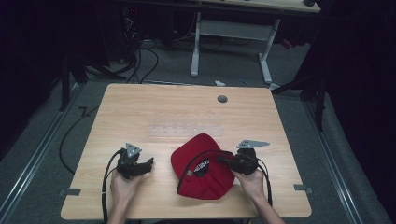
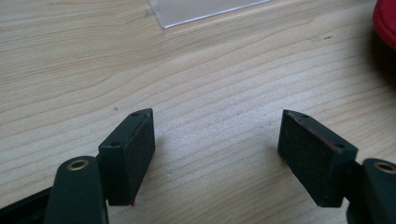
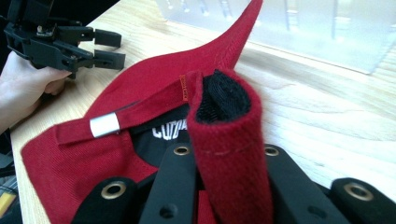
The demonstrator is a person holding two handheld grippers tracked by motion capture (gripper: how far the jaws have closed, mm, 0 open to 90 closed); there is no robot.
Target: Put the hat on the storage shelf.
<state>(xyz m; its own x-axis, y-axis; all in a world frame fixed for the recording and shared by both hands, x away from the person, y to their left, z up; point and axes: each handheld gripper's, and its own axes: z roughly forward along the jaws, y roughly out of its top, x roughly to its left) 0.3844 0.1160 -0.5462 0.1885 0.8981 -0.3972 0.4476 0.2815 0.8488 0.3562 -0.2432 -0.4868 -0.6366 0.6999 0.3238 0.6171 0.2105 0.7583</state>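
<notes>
A red cap lies upside down near the front middle of the table, its black lining and white lettering facing up. My right gripper is shut on the cap's red back strap, which stands up folded between the jaws with black hook-and-loop showing on its inner side. A small grey tag sits on the strap's other half. My left gripper rests low over bare wood to the left of the cap, open with nothing between its pads. The cap's red edge shows at the upper right of the left gripper view.
A clear plastic sheet lies flat on the table behind the cap. A grey cable grommet sits near the far edge. Another desk frame and cables stand on the floor beyond.
</notes>
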